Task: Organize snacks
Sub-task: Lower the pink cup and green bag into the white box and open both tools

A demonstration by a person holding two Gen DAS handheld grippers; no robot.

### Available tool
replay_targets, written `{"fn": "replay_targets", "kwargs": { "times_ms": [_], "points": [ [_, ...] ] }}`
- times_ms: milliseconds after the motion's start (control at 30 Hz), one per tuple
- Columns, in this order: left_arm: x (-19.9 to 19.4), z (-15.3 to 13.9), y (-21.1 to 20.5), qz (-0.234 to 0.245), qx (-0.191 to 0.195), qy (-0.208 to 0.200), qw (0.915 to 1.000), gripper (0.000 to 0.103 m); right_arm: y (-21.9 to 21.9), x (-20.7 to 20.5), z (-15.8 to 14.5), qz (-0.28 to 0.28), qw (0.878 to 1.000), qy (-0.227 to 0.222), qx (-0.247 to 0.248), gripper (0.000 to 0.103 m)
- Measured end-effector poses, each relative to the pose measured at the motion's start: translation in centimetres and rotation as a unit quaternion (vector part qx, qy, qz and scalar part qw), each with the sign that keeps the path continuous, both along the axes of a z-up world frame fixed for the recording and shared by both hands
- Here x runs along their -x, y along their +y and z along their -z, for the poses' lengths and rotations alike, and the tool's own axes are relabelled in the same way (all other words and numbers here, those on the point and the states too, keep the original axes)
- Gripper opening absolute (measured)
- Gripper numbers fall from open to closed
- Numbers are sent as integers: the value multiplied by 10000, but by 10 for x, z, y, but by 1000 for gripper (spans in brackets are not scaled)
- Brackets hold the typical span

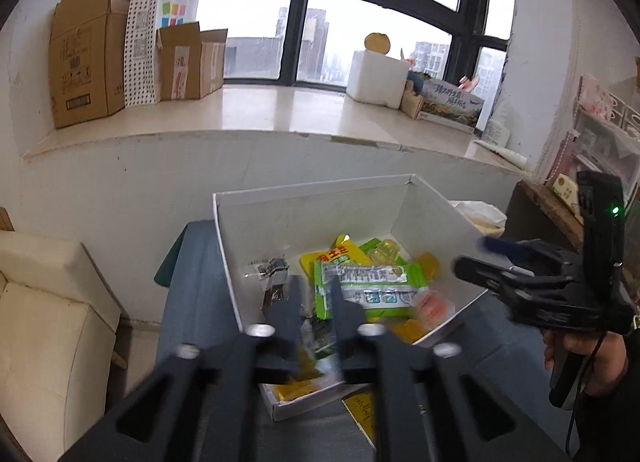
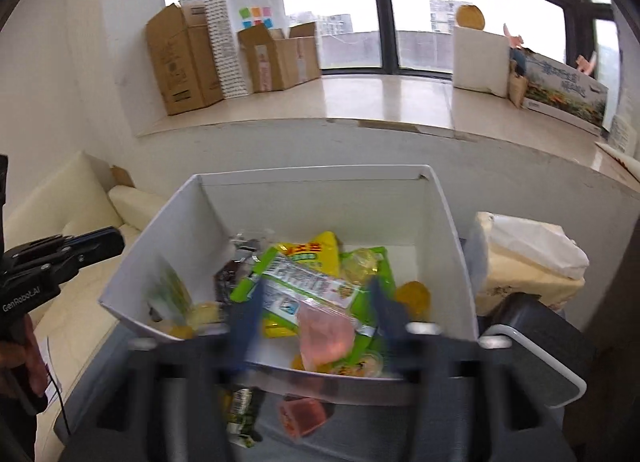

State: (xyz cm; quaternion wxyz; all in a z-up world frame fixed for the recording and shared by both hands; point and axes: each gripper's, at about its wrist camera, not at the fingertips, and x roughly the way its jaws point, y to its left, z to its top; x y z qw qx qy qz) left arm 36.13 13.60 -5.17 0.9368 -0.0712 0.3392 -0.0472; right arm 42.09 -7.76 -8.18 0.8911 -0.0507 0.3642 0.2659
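The left gripper point(image 1: 312, 302) is seen with its fingers point(image 1: 286, 312) partly spread, nothing pinched between them, poised over the near rim of the white box point(image 1: 304, 206); the right gripper point(image 2: 316, 322) is held with its blue-tipped fingers point(image 2: 246, 326) spread wide, likewise empty, above the near wall of the same box. Inside the box a heap of snacks is noted: a green packet point(image 2: 304, 282) uppermost, a yellow pouch point(image 2: 320, 250) behind it, a pink sachet point(image 2: 326, 332) at the front, a dark wrapper point(image 1: 274, 282) to the left. Outside the box, on the grey table point(image 1: 200, 282), a red jelly cup point(image 2: 300, 416) and a green-black packet point(image 2: 242, 414) are left loose just before the near wall. It is judged that these strays are to be collected next; each should be approached from above with fingers spread, pinched across its narrow side, and lifted clear of the wall before release. A tissue pack point(image 2: 524, 258) stands beside the box.
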Motion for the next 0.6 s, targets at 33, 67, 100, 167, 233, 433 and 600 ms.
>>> {"fn": "replay_targets", "kwargs": {
  "times_ms": [33, 67, 100, 167, 233, 433, 600],
  "points": [
    [0, 0, 0, -12, -21, -24, 10000, 70, -4, -1, -2, 75, 9999, -26, -72, 103],
    [2, -1, -1, -21, -57, -74, 10000, 80, -10, 0, -5, 158, 9996, -126, -192, 103],
    [5, -2, -2, -36, -109, -167, 9998, 91, -14, 2, -7, 215, 9994, -141, -223, 103],
    [7, -3, -5, 20, -113, -186, 9998, 98, -22, 6, -11, 181, 9992, -90, -343, 103],
    [8, -5, -6, 54, -80, -165, 9998, 103, -26, 9, -13, 181, 9989, -123, -411, 103],
    [19, -9, -14, 108, -92, -108, 9998, 103, -42, 33, -19, 28, 9977, -115, -662, 103],
    [48, -5, -26, 211, -128, 13, 9997, 103, -55, 70, -15, -159, 9957, -117, -907, 103]
  ]
}}
